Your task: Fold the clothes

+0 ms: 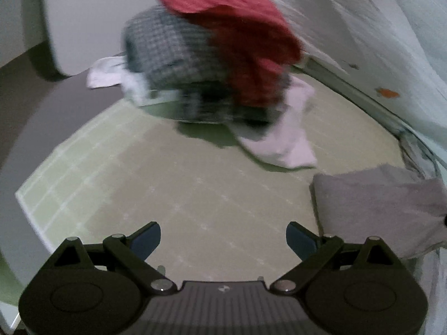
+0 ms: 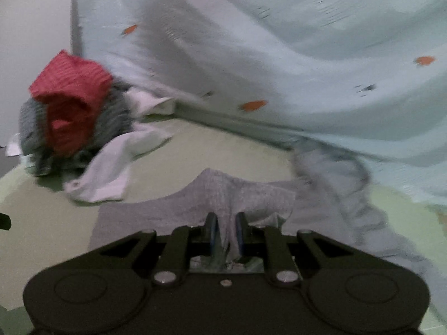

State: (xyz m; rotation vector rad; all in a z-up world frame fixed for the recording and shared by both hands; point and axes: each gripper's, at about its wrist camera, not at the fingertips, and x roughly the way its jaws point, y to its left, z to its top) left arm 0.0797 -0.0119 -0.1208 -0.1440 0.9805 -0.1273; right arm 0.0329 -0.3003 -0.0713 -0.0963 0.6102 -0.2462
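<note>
Right hand-held gripper [image 2: 226,231] pinches the grey cloth [image 2: 223,195]; left hand-held gripper [image 1: 223,237] hangs spread wide over the green mat [image 1: 167,181], clothes pile [image 1: 201,64] beyond.

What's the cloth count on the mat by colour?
Red: 1, red cloth
Grey check: 1, checked garment
White: 2, white pieces, possibly one garment
Grey: 1, grey towel, in right tongs
Total: 5

grey cloth [image 2: 223,195]: pale, flat on green mat, near edge bunched and lifted | pile [image 1: 206,64]: red garment [image 1: 237,36] atop grey checked one [image 1: 167,53], white pieces [image 1: 285,139] spilling out, well apart
</note>
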